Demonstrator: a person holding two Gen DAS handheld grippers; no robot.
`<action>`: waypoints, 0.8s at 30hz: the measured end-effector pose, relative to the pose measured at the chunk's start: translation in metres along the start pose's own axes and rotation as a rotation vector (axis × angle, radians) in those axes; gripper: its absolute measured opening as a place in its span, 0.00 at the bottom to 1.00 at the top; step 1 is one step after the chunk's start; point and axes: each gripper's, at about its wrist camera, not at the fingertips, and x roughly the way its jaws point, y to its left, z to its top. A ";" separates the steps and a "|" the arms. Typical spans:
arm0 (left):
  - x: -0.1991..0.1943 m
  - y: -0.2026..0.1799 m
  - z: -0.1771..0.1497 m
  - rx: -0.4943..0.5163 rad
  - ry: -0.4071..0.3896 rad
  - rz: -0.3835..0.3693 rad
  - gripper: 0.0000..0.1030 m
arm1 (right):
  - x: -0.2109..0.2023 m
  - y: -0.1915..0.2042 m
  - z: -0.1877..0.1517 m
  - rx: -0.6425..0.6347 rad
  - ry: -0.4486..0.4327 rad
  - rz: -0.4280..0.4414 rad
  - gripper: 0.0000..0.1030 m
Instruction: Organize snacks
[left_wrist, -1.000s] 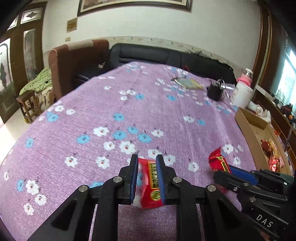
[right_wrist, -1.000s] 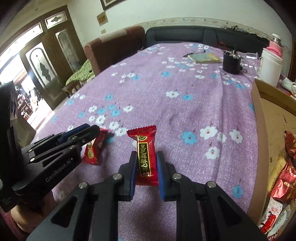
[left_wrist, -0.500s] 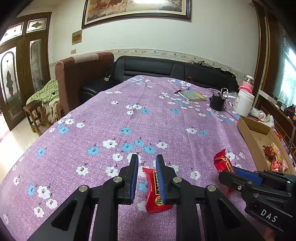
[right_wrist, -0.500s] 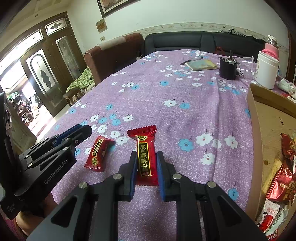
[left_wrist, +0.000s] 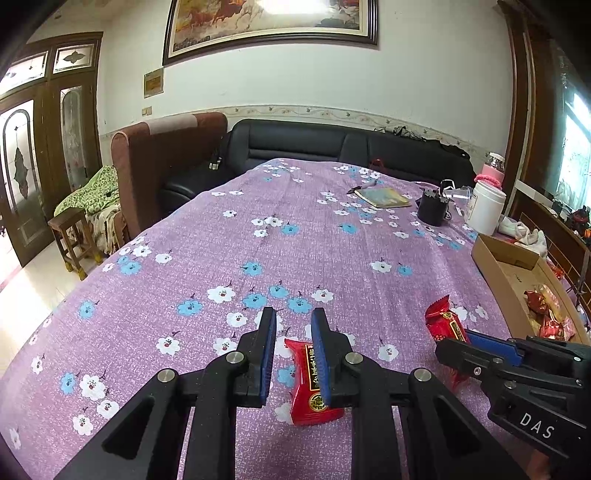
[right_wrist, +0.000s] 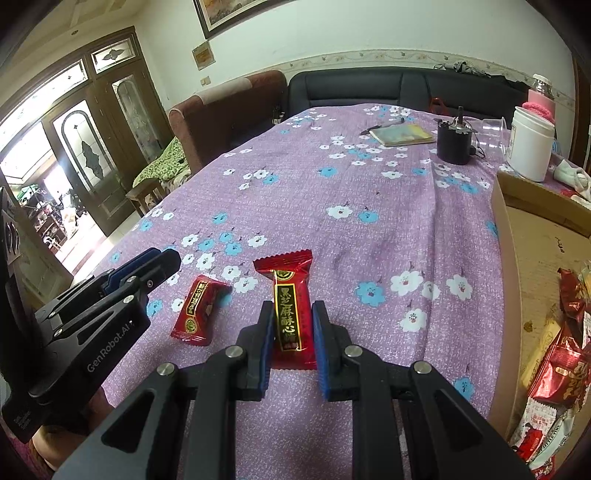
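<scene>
Claw status: right claw (right_wrist: 293, 325) is clenched on a red candy packet (right_wrist: 290, 310), pads pressing both long sides. Packet stands upright w/ its crimped top edge above the pads, gold-framed black label facing the camera, clear of the table (right_wrist: 369, 192).

Left claw (left_wrist: 293, 345) has its jaws nearly together and grips nothing. A second red candy packet (left_wrist: 310, 391) lies flat on the table below it; in the left wrist view the right-hand pad overlaps the packet, but the right wrist view shows the same packet lying on the cloth, apart from the claw tips.

Table is covered w/ a purple cloth printed w/ white and blue flowers. Cardboard box (right_wrist: 532, 258) sits at the right edge of the table, just beside the right claw; several wrapped snacks (right_wrist: 557, 365) lie inside at its near end.

Far end of table: notebook (right_wrist: 402, 134) w/ a pen next to it, black cylindrical container (right_wrist: 454, 144), white jar (right_wrist: 530, 144), pink-sleeved bottle (right_wrist: 541, 98) behind the jar.
</scene>
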 end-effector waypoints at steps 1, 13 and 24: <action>0.000 0.000 0.000 0.001 -0.001 0.001 0.19 | -0.001 0.000 0.000 -0.001 -0.002 0.000 0.18; 0.000 -0.001 0.000 0.001 -0.006 0.005 0.19 | -0.001 0.000 0.001 0.001 -0.006 -0.002 0.18; -0.002 -0.002 -0.001 0.004 -0.015 0.007 0.19 | -0.001 0.001 0.000 0.001 -0.008 -0.003 0.18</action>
